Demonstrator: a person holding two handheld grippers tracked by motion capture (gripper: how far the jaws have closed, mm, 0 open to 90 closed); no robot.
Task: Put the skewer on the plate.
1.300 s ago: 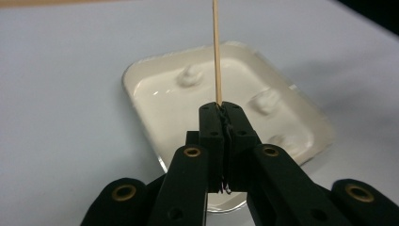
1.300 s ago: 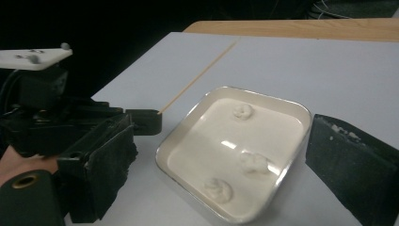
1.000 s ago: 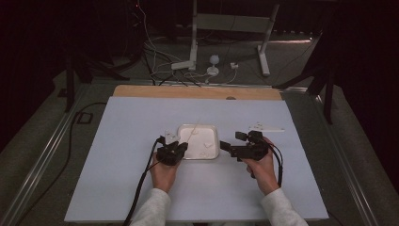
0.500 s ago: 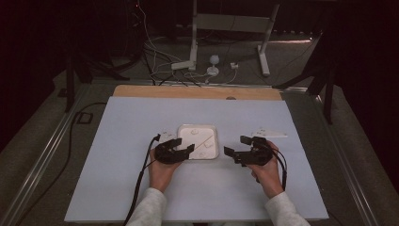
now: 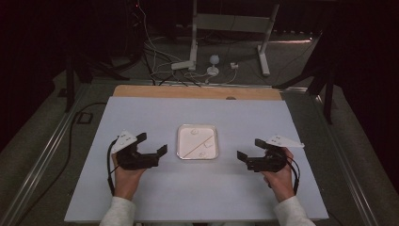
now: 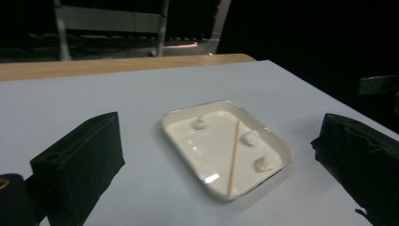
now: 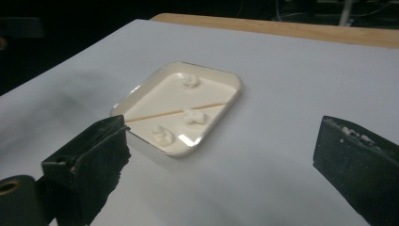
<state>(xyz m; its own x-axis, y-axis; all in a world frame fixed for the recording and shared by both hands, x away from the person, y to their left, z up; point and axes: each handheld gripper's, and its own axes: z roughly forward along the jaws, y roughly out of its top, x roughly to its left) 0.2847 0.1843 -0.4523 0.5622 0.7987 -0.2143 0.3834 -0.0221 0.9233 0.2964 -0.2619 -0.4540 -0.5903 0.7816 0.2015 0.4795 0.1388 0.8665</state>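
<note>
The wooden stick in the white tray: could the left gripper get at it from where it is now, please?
Probably yes. The left gripper stands open beside the white tray, with bare table between them, and the wooden stick lies exposed across the tray, flanked by three white lumps.

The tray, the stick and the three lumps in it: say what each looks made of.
Tray: glossy white, likely glazed ceramic or hard plastic; highlights glint on its floor.
Stick: thin, matte, pale tan, probably wood or bamboo.
Lumps: soft white blobs with irregular folds, maybe cream or dough; unclear.
</note>
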